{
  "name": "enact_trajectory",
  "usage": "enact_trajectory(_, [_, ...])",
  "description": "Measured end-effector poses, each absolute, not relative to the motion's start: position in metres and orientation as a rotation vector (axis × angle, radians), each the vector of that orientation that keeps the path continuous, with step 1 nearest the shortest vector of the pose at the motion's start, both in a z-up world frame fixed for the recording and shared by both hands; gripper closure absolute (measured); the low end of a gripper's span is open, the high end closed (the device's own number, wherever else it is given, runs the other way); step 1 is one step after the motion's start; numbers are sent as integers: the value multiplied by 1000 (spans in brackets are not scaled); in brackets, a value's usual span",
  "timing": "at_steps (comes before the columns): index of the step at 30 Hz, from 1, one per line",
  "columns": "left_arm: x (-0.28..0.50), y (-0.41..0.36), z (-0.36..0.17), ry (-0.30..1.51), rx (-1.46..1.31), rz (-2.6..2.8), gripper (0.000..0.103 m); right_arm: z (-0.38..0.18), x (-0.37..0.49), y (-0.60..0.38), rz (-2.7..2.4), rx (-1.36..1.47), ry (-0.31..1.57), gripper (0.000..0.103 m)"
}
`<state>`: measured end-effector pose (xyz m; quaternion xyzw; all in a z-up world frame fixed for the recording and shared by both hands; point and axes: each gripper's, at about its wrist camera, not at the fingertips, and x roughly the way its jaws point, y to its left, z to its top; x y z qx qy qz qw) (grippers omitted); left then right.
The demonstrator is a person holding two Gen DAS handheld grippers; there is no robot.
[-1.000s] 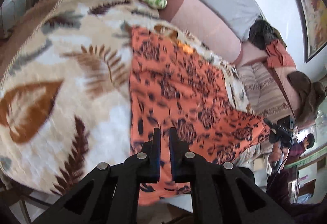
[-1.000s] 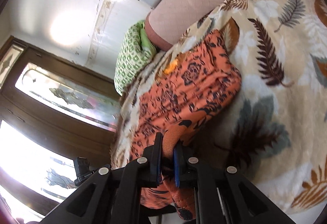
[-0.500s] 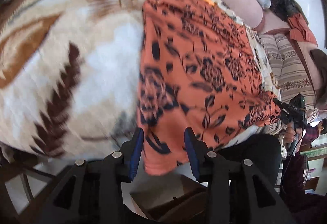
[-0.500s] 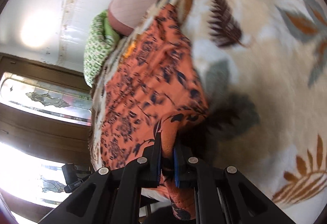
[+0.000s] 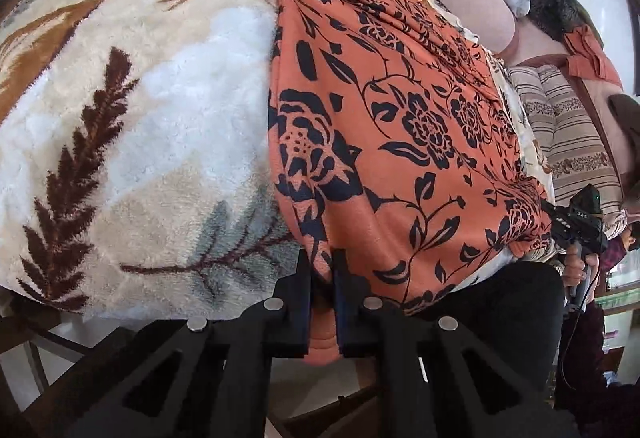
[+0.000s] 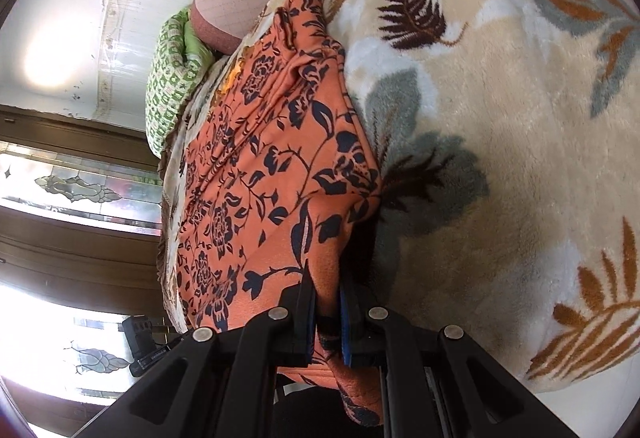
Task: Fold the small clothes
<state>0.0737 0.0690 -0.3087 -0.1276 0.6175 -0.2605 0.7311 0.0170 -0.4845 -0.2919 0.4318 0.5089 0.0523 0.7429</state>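
Small pale lettering sits on the black body of the right claw (image 5: 578, 218) where it shows at the edge of the left wrist view, but it is too small to read. A similar faint mark on the other black device (image 6: 146, 350) in the right wrist view is illegible too.

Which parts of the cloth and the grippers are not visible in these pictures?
- Left wrist view: the cloth hem inside the left gripper is covered by the fingers.
- Right wrist view: the cloth corner in the right gripper is covered likewise.
- Both views: the cloth's underside lies against the blanket, so layers cannot be counted.
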Motion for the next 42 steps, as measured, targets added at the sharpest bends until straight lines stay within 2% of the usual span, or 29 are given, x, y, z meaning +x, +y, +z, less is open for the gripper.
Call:
enact_trajectory(3, [74, 66, -308, 1355, -262, -586, 94, -296, 19, -483, 106, 945, 1128, 93])
enact_trajectory(6, [81, 61, -313, 1391, -309, -570, 77, -299, 21, -480, 101, 929, 1148, 93])
enact_trajectory(8, [83, 64, -314, 1394, -346, -577, 75, -300, 21, -478, 101, 916, 1165, 90])
enact_trajectory(11, [80, 60, -312, 1377, -305, -587, 78, -306, 18, -477, 104, 922, 1201, 89])
enact_trajectory(12, [80, 59, -311, 1374, -303, -590, 88, -307, 18, -477, 108, 922, 1207, 88])
enact_trajectory(13, [80, 57, -310, 1370, -304, -595, 92, -308, 17, -477, 111, 924, 1212, 87])
enact_trajectory(15, [80, 56, -309, 1362, -306, -600, 95, -311, 16, -478, 110, 938, 1213, 80])
enact_trajectory(19, [82, 54, -300, 1333, -311, -638, 96, -312, 16, -474, 149, 946, 1197, 75])
enact_trajectory(21, [83, 54, -292, 1313, -330, -666, 96, -304, 17, -468, 181, 893, 1176, 78])
enact_trajectory(22, [85, 53, -286, 1302, -338, -680, 96, -300, 17, -466, 184, 878, 1168, 83])
enact_trajectory(23, [86, 54, -282, 1292, -341, -691, 96, -295, 17, -464, 184, 871, 1156, 92])
enact_trajectory(24, [89, 53, -277, 1281, -347, -699, 96, -290, 18, -463, 190, 867, 1148, 94])
enact_trajectory(34, [144, 69, -224, 1143, -464, -752, 96, -229, 41, -467, 309, 953, 959, 94])
enact_trajectory(42, [231, 60, -206, 1084, -496, -733, 96, -217, 125, -482, 318, 1049, 852, 94])
